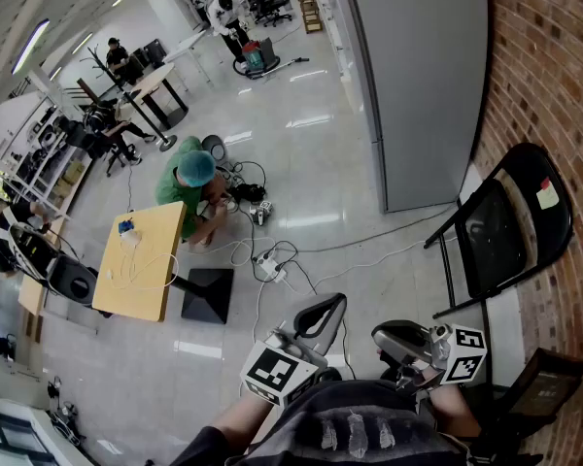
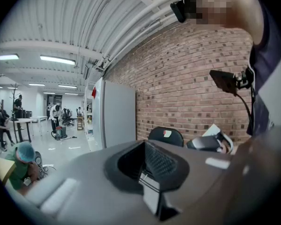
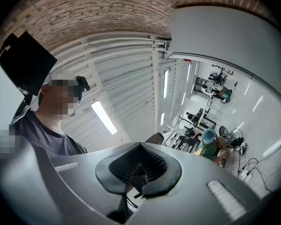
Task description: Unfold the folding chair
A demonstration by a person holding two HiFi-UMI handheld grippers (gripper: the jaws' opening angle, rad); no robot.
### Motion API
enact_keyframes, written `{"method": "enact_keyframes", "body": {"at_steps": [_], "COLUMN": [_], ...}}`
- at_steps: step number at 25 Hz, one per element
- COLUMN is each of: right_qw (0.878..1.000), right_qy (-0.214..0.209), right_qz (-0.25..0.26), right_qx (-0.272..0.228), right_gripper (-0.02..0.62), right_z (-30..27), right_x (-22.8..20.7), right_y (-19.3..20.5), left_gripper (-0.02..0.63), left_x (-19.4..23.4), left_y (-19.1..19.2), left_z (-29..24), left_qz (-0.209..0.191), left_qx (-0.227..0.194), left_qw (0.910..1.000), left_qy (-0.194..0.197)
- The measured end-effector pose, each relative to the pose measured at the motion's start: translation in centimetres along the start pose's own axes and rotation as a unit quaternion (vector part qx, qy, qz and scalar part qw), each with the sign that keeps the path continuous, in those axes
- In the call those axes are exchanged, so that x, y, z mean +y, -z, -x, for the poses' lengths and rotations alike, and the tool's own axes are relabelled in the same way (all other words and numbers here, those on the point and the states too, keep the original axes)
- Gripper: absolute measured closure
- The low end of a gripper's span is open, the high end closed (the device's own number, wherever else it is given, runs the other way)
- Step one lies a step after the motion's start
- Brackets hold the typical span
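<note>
While both claws hung near the person's body, well short of the folding chair [image 1: 505, 226], neither held anything: the left claw [image 1: 323, 316] was pressed together and empty, and the right claw [image 1: 396, 341] likewise.

The chair looked folded flat, leaning on the brick wall [image 1: 554, 76] behind it. To do the step well, both claws would first need to spread. One could then steady the top of the backrest while the other took the seat's front edge and swung it down, away from the wall, leaving the legs floor room.

As for writing, the marker cube [image 1: 272, 372] on the left claw bore only black-and-white squares. The pale sticker [image 1: 547, 194] on the chair's backrest had a red corner, its print too small to read.
</note>
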State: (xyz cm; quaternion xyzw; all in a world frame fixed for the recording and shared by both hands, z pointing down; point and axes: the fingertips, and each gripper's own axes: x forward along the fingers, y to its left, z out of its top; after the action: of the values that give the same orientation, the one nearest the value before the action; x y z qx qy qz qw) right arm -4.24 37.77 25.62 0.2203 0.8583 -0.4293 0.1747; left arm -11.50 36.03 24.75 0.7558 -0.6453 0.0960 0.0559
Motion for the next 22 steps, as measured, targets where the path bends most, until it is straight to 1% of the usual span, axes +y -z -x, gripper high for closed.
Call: {"method": "enact_keyframes", "body": {"at_steps": [3,5,7,9,13,16,21,22], "right_qw": [0.999,0.999,0.998,0.998,0.998,0.998,0.999,0.999], "right_qy": [-0.007,-0.015,-0.026,-0.032,-0.039,-0.028,0.027,0.033], "right_qz": [-0.002,-0.016,-0.035,-0.042,-0.052,-0.051,-0.02,-0.015], "right_qx": [-0.031,-0.044,-0.038,-0.023,-0.006,0.009,0.035,0.038], "right_gripper": [0.595,0.595,0.595,0.595,0.595,0.595,0.595,0.595], "right_z": [0.2,0.6,0.5,0.0,-1.7,-3.7,-6.9,-7.8], "right_x": [-0.6,-0.8,-1.1,-1.4,-2.4,-3.5,-5.6,-6.1], "right_y": [-1.4,-1.8,-1.6,-1.1,-0.8,-0.1,0.9,1.3], "left_gripper": [0.604,0.604,0.604,0.604,0.604,0.604,0.604,0.604], "left_x": [-0.2,-0.8,-1.0,-0.6,1.6,4.0,8.1,9.2], "left_y": [-0.4,-0.3,-0.1,0.1,0.7,1.3,2.1,2.0], "left_z": [-2.0,-2.8,-2.9,-2.6,-2.1,-1.1,-0.1,0.4], "left_qz": [-0.009,-0.018,-0.025,-0.027,-0.015,-0.003,0.036,0.039], "left_qx": [0.007,0.012,0.015,0.018,0.014,0.005,-0.025,-0.032], "left_qw": [0.9996,0.9991,0.999,0.9992,0.9998,1.0,0.9988,0.9985], "left_qy": [0.025,0.038,0.032,0.023,0.008,0.005,0.022,0.021]}}
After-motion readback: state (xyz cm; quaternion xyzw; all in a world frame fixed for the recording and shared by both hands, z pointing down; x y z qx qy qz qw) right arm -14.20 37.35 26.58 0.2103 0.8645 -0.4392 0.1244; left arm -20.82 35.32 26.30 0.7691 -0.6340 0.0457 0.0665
